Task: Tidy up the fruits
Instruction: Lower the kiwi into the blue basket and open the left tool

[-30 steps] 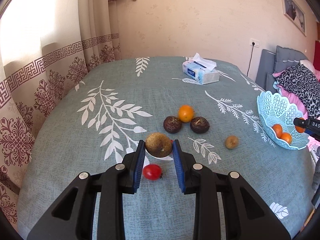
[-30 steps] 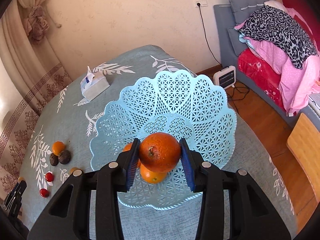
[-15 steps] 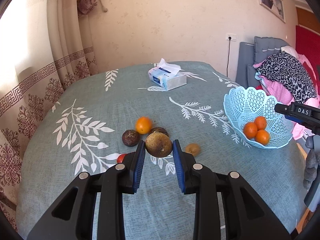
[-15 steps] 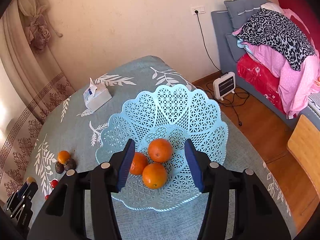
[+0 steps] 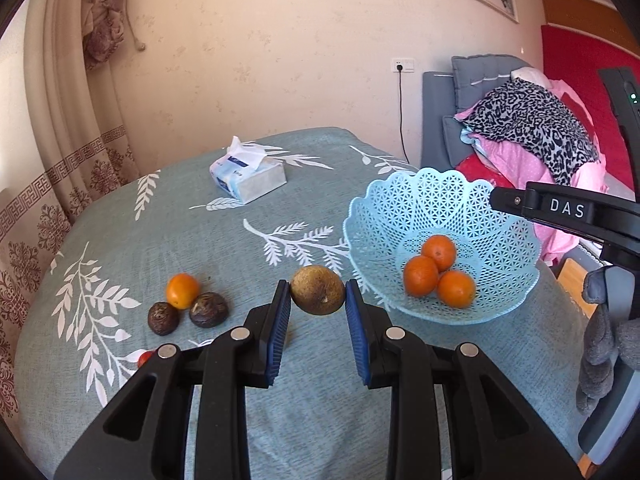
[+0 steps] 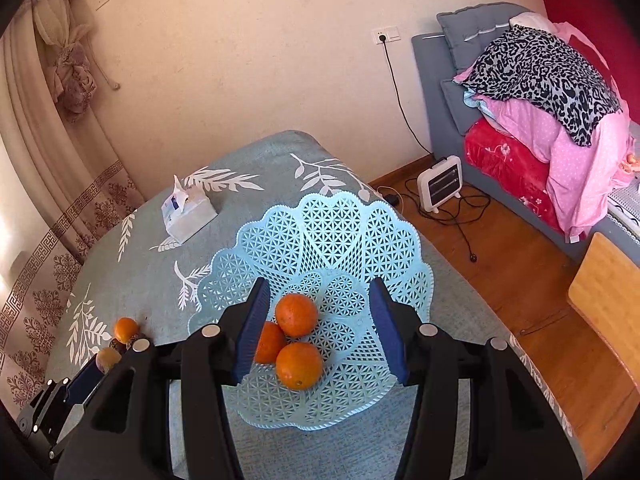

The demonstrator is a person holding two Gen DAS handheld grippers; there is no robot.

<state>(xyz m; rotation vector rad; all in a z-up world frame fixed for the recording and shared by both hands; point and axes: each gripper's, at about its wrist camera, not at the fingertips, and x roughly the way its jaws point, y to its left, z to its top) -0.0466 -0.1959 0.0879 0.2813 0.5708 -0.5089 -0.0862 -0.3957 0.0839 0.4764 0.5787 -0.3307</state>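
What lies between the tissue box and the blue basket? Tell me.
In the left wrist view, only bare tablecloth with its white leaf print separates the tissue box from the blue basket; no fruit lies there.

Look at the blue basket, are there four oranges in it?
No, the blue basket holds only three oranges, bunched together.

"DAS" on the right gripper (image 5: 568, 216)

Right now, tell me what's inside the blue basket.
Three oranges sit clustered together in the blue basket. The right tool hovers open above them, its finger covering part of the leftmost orange. Nothing else shows inside.
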